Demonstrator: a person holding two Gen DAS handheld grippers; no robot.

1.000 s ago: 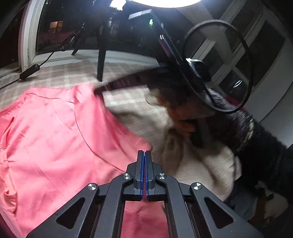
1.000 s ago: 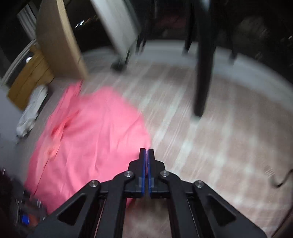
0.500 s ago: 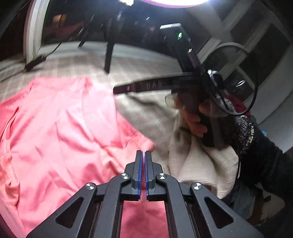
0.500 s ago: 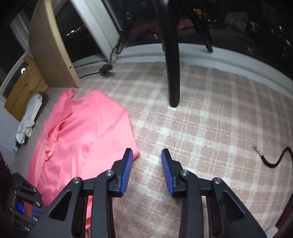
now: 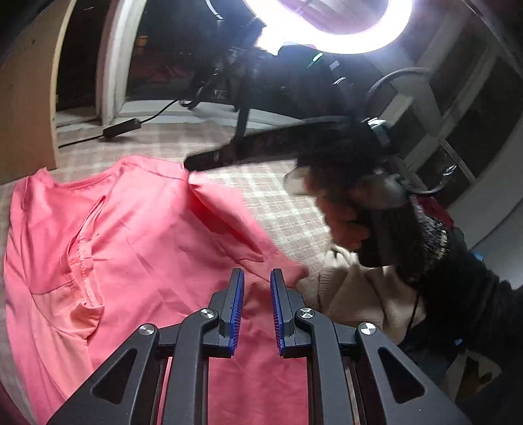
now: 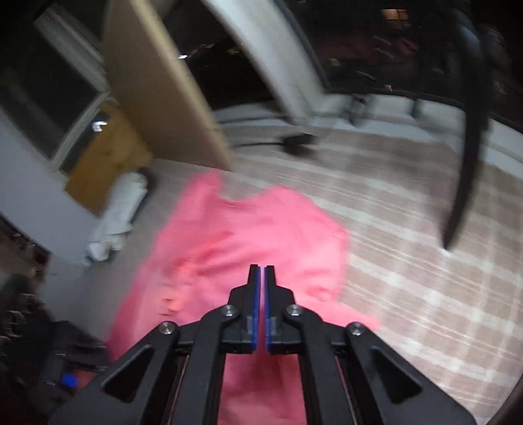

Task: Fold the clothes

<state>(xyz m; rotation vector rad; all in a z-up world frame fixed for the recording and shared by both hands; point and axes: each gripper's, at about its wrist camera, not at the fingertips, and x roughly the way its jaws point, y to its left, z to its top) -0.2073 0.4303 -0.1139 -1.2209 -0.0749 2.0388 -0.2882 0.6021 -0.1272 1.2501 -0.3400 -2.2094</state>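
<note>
A pink garment (image 5: 147, 245) lies spread on the checked carpet (image 5: 281, 196), collar end far from me. My left gripper (image 5: 256, 273) hovers over its near right part. Its jaws are opening, and no fabric is pinched between the blue pads. In the left wrist view a hand (image 5: 343, 222) holds my right gripper (image 5: 196, 161), blurred, with its tip over the garment's far right shoulder. The right wrist view shows the right gripper (image 6: 261, 268) above the pink garment (image 6: 245, 235). Its jaws are closing to a narrow gap with nothing in them.
A cream knitted garment (image 5: 353, 294) lies heaped to the right of the pink one. A ring light (image 5: 327, 26) stands on a tripod leg (image 6: 467, 170) behind. A wooden board (image 6: 163, 91), a white rolled cloth (image 6: 121, 209) and a power adapter (image 5: 121, 126) are at the far left.
The left jaws have parted after being shut. The right jaws sprang wide, then came nearly together. The right gripper swung from the bare carpet back over the pink garment.
</note>
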